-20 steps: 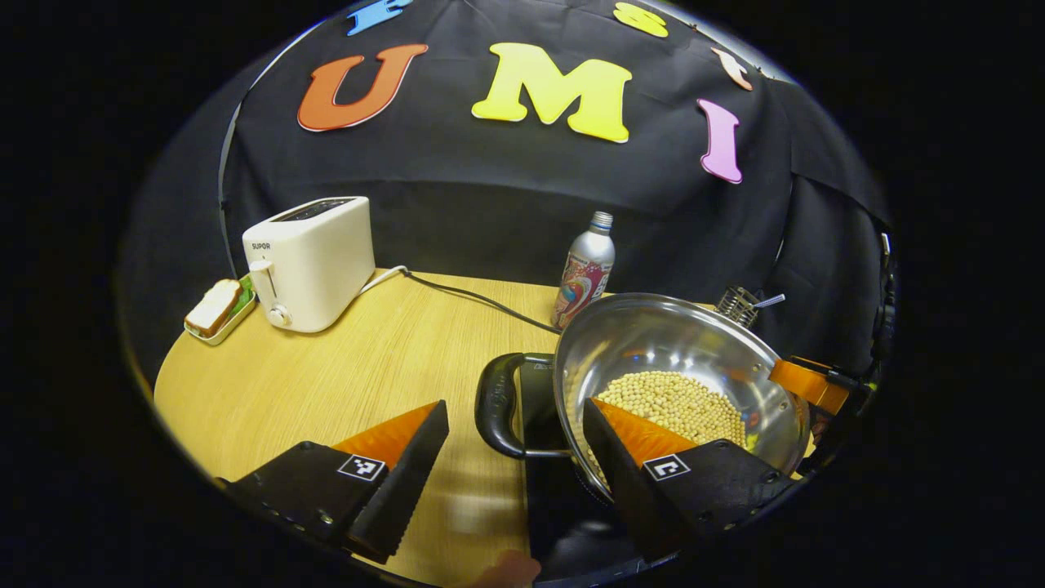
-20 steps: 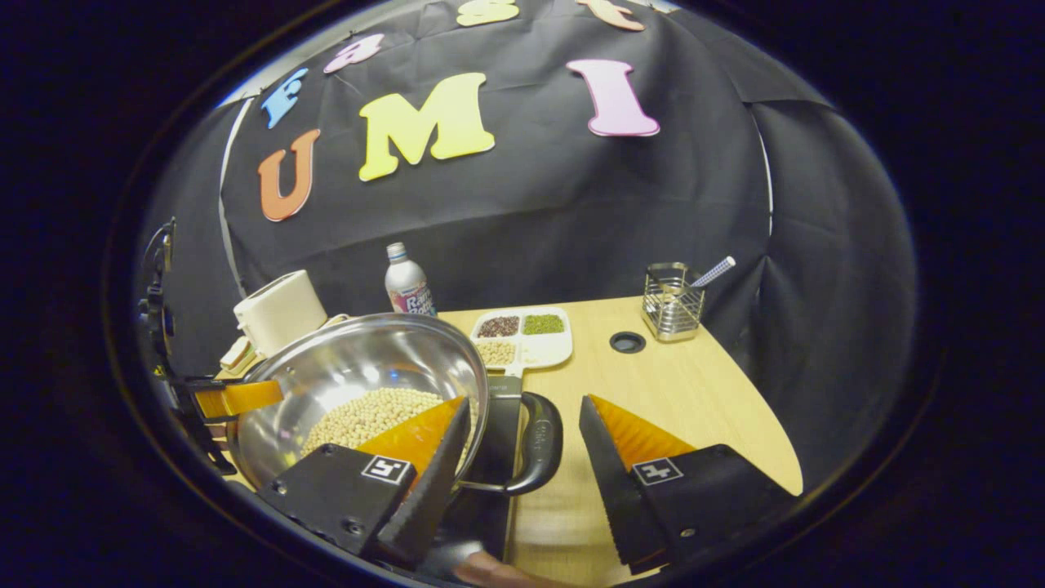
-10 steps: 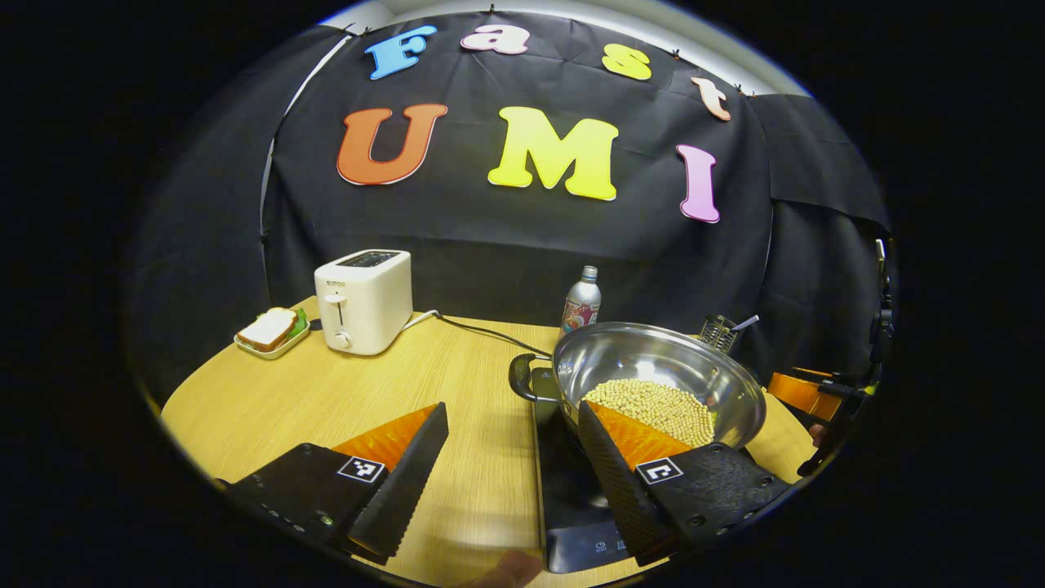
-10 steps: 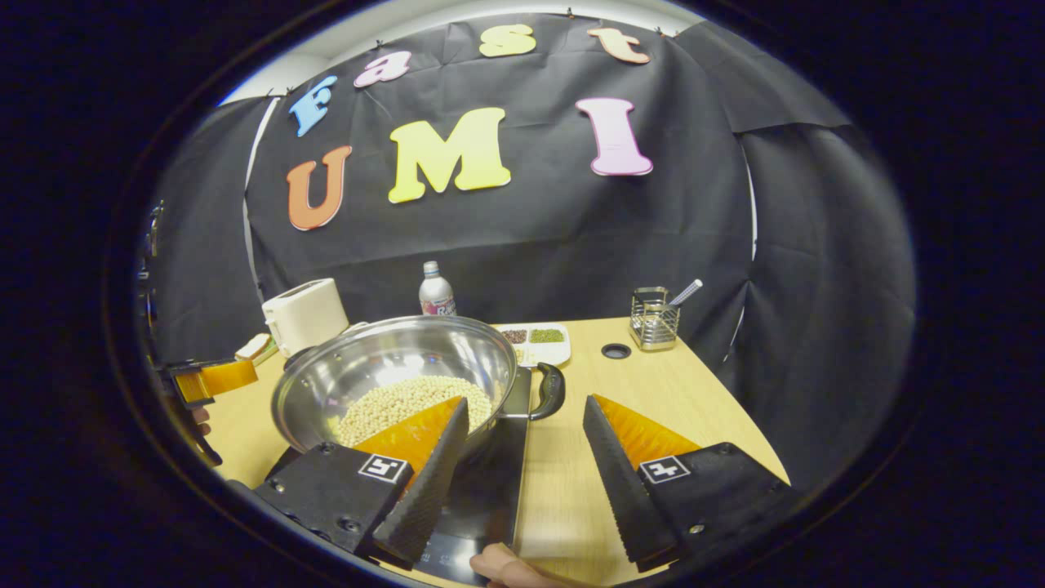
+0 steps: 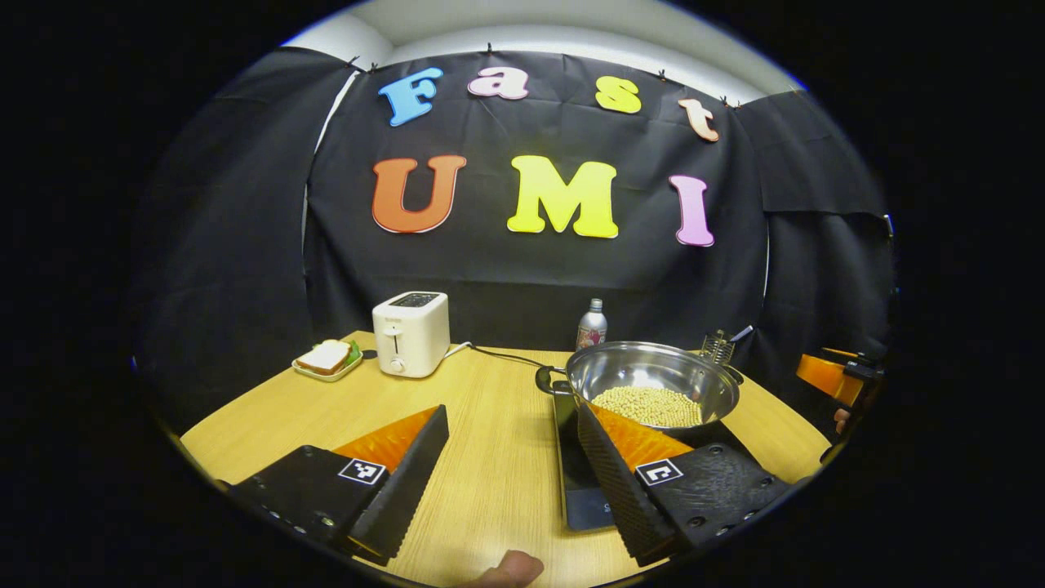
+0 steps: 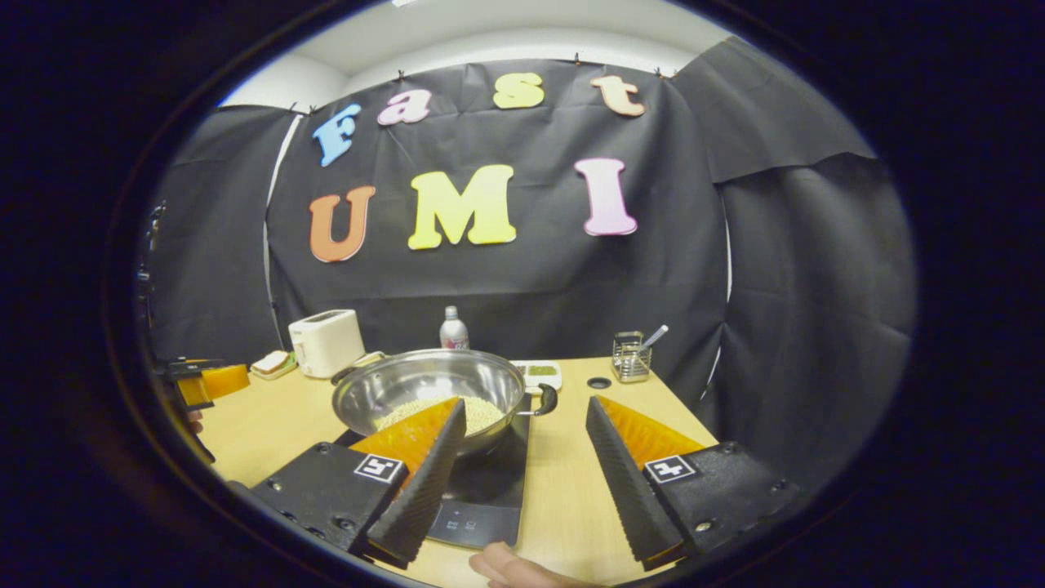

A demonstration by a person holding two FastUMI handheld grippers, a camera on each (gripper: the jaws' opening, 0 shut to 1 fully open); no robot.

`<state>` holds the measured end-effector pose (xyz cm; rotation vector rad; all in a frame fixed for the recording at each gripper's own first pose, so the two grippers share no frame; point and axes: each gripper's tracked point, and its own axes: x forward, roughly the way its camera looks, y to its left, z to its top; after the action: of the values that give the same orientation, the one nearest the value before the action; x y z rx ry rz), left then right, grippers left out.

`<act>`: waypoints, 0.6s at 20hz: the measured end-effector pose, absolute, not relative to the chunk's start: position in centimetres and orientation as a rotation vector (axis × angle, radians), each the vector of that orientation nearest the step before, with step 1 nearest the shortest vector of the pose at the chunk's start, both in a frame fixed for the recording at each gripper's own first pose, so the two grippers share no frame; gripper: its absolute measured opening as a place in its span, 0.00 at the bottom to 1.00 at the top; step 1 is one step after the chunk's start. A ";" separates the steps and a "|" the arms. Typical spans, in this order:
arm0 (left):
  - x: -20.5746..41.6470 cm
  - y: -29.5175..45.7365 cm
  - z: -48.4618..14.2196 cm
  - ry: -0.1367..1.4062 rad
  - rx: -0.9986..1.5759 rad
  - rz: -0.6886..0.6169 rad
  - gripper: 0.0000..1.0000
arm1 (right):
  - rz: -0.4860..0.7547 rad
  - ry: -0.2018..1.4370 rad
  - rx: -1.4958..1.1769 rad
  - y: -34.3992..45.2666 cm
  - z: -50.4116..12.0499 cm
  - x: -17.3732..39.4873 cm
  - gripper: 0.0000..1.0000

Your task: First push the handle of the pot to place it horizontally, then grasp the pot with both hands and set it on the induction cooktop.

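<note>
In the left gripper view, the left gripper [image 5: 513, 457] sits at the bottom of the frame with its two fingers spread wide and nothing between them. Right of centre, the steel pot [image 5: 651, 380], part filled with pale beans [image 5: 649, 406], stands on the dark induction cooktop [image 5: 581, 478], whose near edge runs down between the fingers toward the lower middle. One black pot handle [image 5: 549, 380] juts from the pot's left side, lying level. On the wooden table [image 5: 482, 457], a white toaster [image 5: 411, 333] stands left of centre with a plate of sandwich [image 5: 327, 359] just to its left. A bottle [image 5: 591, 324] rises behind the pot, and a wire holder [image 5: 717, 346] peeks over the pot's right rim. At the right edge the other gripper [image 5: 833, 373] appears, well apart from the pot. A fingertip [image 5: 510, 566] shows at the bottom centre.

In the right gripper view, the right gripper [image 6: 522, 465] at the bottom is likewise wide open and holds nothing. The pot [image 6: 429, 392] stands left of centre on the cooktop [image 6: 482, 498], with its right-hand handle [image 6: 545, 399] level. This view also gives the divided tray [image 6: 539, 372] behind the pot, the round hole [image 6: 598, 382] in the table [image 6: 563, 498] and the whole wire holder [image 6: 627, 359] right of centre. The toaster [image 6: 326, 341] and bottle [image 6: 453, 330] stand behind. The left gripper [image 6: 200, 382] shows at the left edge, clear of the pot.
</note>
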<state>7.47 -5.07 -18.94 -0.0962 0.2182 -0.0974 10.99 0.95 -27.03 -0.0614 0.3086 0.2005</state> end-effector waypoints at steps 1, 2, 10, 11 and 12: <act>6.6 -5.0 -18.2 0.207 -0.103 -0.099 0.95 | 0.206 0.298 -0.064 1.1 -26.3 10.0 0.95; 5.7 -4.9 -17.5 0.201 -0.110 -0.101 0.95 | 0.202 0.287 -0.076 0.9 -25.5 9.4 0.95; -0.1 -2.9 -9.1 0.064 -0.041 -0.055 0.95 | 0.151 0.113 -0.103 0.1 -15.8 3.4 0.95; -0.6 -3.0 -8.3 0.059 -0.045 -0.061 0.95 | 0.149 0.106 -0.098 0.1 -14.8 2.8 0.94; -1.1 -3.0 -7.4 0.050 -0.047 -0.069 0.95 | 0.158 0.087 -0.087 0.1 -13.6 2.1 0.94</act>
<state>-1.14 -2.98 -7.44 -0.0468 0.0496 -0.0689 2.11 0.12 -13.58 -0.0866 0.0867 0.1584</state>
